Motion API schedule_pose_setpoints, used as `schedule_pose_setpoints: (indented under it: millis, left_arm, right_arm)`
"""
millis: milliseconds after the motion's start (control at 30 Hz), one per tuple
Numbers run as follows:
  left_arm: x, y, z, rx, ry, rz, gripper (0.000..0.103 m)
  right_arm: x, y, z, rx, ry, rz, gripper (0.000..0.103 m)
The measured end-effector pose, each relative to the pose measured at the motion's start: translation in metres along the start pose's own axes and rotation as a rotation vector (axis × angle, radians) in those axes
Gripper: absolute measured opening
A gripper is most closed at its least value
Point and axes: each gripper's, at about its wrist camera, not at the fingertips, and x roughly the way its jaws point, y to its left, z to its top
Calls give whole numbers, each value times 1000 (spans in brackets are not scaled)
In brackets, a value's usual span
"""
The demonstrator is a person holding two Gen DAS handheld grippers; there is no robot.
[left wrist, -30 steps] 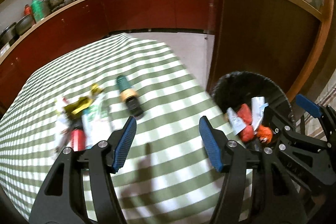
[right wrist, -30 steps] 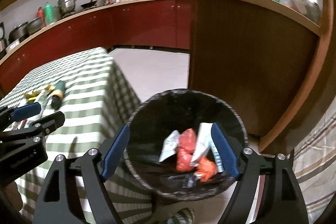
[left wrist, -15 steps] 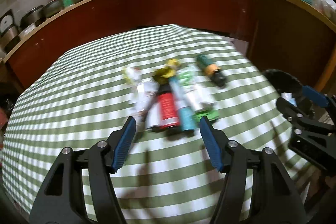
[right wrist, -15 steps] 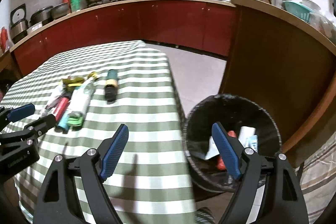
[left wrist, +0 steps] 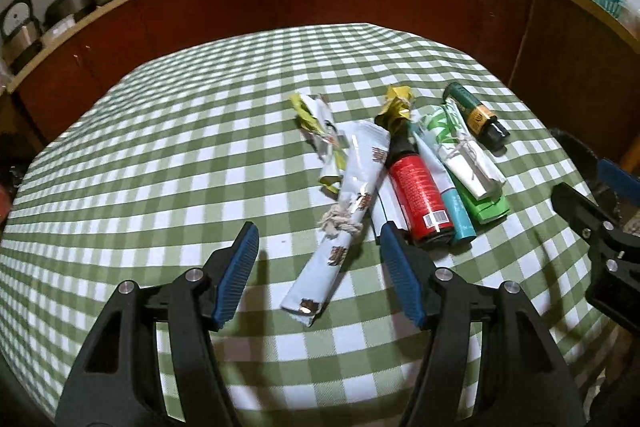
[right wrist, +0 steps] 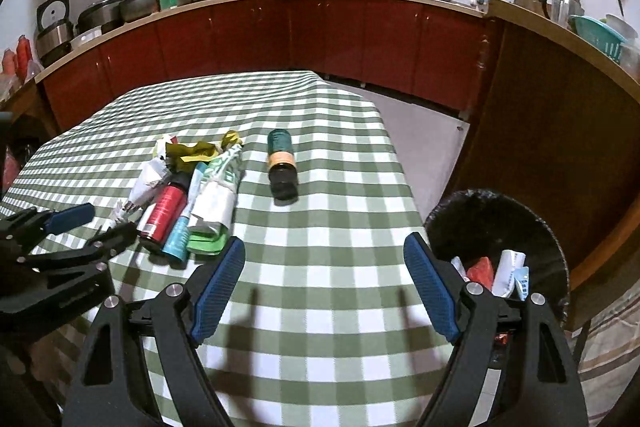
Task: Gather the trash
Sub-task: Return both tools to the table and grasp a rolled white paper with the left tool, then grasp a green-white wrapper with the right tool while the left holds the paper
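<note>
Overhead, left gripper: jaws apart, empty, poised above the pale wrapper lying between its fingers.
Right gripper: spread wide, empty, over bare checked tablecloth.
Trash pile: ahead-left of it.
Bin: right.

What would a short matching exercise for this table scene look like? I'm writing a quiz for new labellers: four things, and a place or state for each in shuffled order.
Things:
1. red can
2. dark green bottle
3. trash bin
4. left gripper

Places or states:
A. lying alone on the tablecloth, apart from the pile
B. on the floor beside the table, wrappers inside
C. open, over a rolled pale wrapper
D. lying in the pile, next to a teal tube

Pairs: 1-D, 2-A, 3-B, 4-C
</note>
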Motion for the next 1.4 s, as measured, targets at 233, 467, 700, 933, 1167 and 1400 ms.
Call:
schedule_pose_setpoints:
  millis: [233,467,700,933,1167,1400]
  left_arm:
    - [11,-6,1,8,8,-70,35]
    - [3,-5,-5,19,-6,-95,17]
    - [-18,11,-12,-11,-25,-89,16]
    - [-27,41,-12,-57,-41,-12,16]
    - [-21,67,-13,-107,-24,38,16]
    - [-15,74,-12,-131,-19,56,16]
  right_arm:
    - [6,10,3,-15,12,9,79]
    - [11,19,5,-29,17,26,79]
    - [13,35,12,-45,9,51,79]
    - [22,51,19,-70,10,73,78]
    - [37,61,23,-89,56,71,65]
    - [46,69,23,-108,105,93,42]
